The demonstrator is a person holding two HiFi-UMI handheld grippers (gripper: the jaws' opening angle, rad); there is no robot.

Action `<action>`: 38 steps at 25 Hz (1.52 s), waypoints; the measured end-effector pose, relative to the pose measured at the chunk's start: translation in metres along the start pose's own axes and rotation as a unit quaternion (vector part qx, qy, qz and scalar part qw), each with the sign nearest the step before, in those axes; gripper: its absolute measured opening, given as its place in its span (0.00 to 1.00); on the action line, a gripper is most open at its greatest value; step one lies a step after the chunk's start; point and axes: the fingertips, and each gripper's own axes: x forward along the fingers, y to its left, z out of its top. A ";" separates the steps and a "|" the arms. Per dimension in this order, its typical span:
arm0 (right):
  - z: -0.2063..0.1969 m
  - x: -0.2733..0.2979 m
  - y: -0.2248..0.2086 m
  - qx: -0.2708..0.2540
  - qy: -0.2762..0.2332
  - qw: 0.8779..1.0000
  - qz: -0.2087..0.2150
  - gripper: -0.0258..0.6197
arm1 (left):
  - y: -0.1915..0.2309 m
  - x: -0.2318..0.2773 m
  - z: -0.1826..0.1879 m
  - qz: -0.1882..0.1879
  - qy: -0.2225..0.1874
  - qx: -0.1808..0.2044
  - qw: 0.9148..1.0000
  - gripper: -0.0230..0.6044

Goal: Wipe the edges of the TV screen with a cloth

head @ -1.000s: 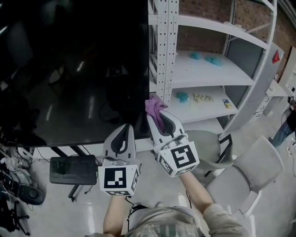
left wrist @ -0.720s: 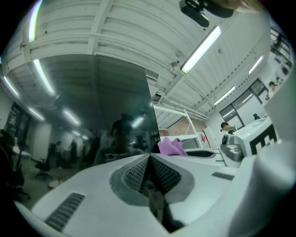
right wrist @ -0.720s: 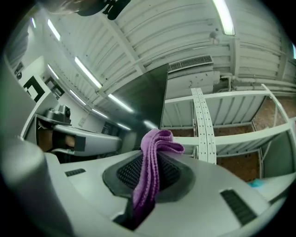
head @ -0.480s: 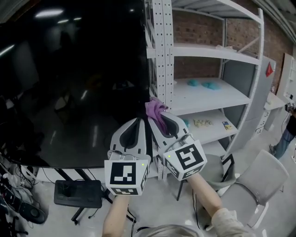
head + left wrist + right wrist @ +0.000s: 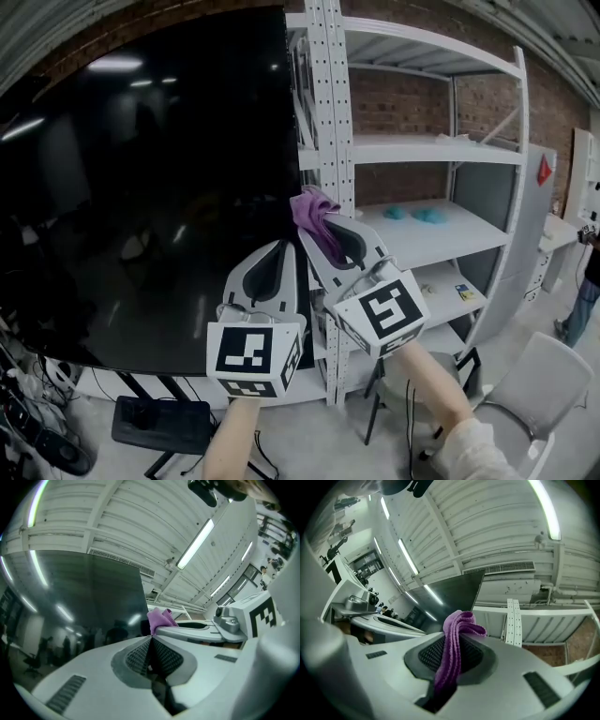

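Observation:
A large black TV screen (image 5: 141, 187) fills the left of the head view; its right edge runs down beside a white shelf upright (image 5: 323, 112). My right gripper (image 5: 323, 225) is shut on a purple cloth (image 5: 312, 214), which pokes out of the jaw tips at the screen's right edge, about mid-height. The same purple cloth (image 5: 457, 634) hangs between the jaws in the right gripper view. Just left and lower, my left gripper (image 5: 277, 253) is shut and holds nothing, in front of the screen's lower right part. In the left gripper view the cloth (image 5: 161, 619) shows beyond the shut left gripper (image 5: 151, 639).
White metal shelving (image 5: 422, 150) stands right of the TV, with small teal items (image 5: 417, 214) on a shelf. A grey chair (image 5: 534, 394) sits at the lower right. A black box (image 5: 155, 427) and cables lie on the floor below the screen. A person (image 5: 589, 281) stands at the far right.
Both grippers have risen along the TV's right edge, from near its bottom corner to about mid-height, the cloth still held. My view has tilted upward.

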 end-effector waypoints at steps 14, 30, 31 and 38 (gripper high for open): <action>0.085 0.052 -0.050 -0.071 -0.019 0.997 0.003 0.14 | 0.022 0.034 0.117 0.016 -0.093 0.032 0.995 0.06; 0.172 0.105 -0.102 -0.155 -0.028 0.988 -0.002 0.14 | 0.039 0.069 0.203 0.026 -0.127 0.059 0.990 0.06; 0.178 0.107 -0.105 -0.162 -0.029 0.986 -0.001 0.14 | 0.040 0.071 0.209 0.028 -0.129 0.065 0.989 0.06; 0.206 0.128 -0.118 -0.237 0.003 0.971 -0.009 0.14 | 0.050 0.078 0.243 0.028 -0.146 0.071 0.986 0.06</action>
